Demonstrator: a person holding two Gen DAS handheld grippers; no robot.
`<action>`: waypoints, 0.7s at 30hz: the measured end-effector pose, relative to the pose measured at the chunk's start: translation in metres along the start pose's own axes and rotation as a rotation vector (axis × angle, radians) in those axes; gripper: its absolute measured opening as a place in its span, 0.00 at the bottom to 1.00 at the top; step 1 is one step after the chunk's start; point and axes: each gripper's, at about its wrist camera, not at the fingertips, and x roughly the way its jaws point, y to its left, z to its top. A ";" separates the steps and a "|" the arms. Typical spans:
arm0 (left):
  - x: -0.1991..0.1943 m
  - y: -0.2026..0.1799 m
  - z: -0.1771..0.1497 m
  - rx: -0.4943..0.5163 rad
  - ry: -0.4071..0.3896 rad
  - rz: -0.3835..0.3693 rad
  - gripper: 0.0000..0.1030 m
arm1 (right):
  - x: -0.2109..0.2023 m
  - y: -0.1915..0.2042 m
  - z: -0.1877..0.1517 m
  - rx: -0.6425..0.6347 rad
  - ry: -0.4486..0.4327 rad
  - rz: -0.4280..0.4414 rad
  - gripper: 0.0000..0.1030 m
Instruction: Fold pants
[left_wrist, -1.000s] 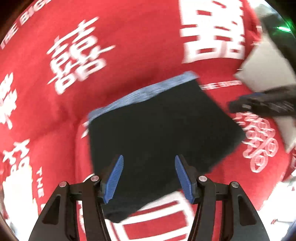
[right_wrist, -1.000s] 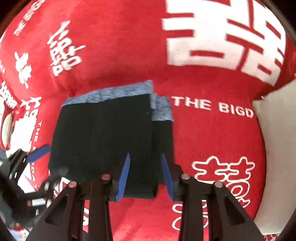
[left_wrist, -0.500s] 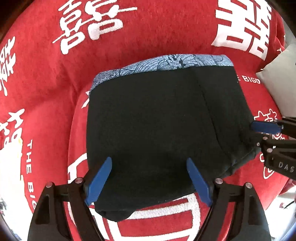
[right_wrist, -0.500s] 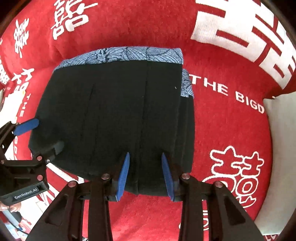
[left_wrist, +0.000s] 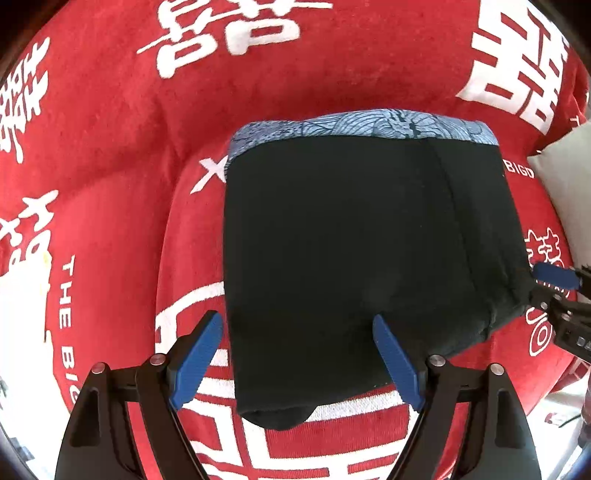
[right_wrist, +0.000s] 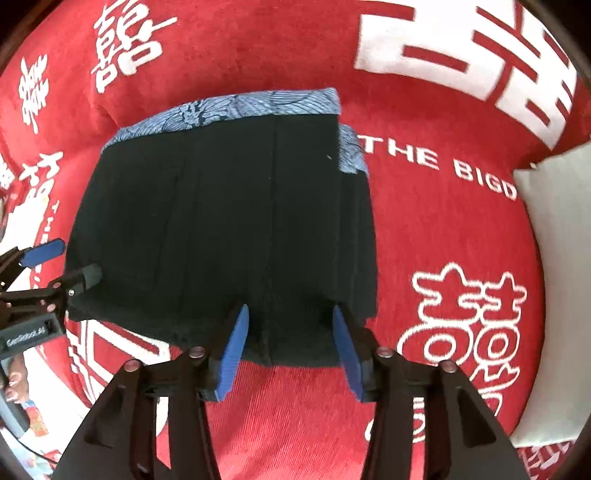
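Under both of my cameras is a red blanket (left_wrist: 110, 110) printed with large white characters and the words "THE BIGD", and a pale cushion (right_wrist: 554, 277) lies on it off to the right. The black pants (left_wrist: 351, 258), already folded into a squarish bundle, lie flat on the blanket with their blue patterned waistband (left_wrist: 362, 127) along the far edge. My left gripper (left_wrist: 295, 360) has its blue fingers spread wide, straddling the near left corner of the bundle without closing on any cloth. My right gripper (right_wrist: 291, 347) is parted more narrowly, its fingers hovering over the near hem on the bundle's right side; I cannot tell whether the pads touch the fabric, but nothing is pinched between them. In the right view, a second layer of waistband peeks out at the bundle's right edge.
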 end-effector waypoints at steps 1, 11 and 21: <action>0.001 0.000 0.000 -0.001 0.001 -0.001 0.81 | -0.002 -0.004 -0.002 0.015 0.004 0.011 0.55; 0.004 0.000 0.000 -0.011 0.010 -0.016 0.81 | -0.013 -0.018 -0.006 0.047 0.021 0.041 0.62; 0.000 0.019 0.019 -0.018 -0.023 -0.026 0.81 | -0.015 -0.053 0.011 0.101 -0.001 0.107 0.64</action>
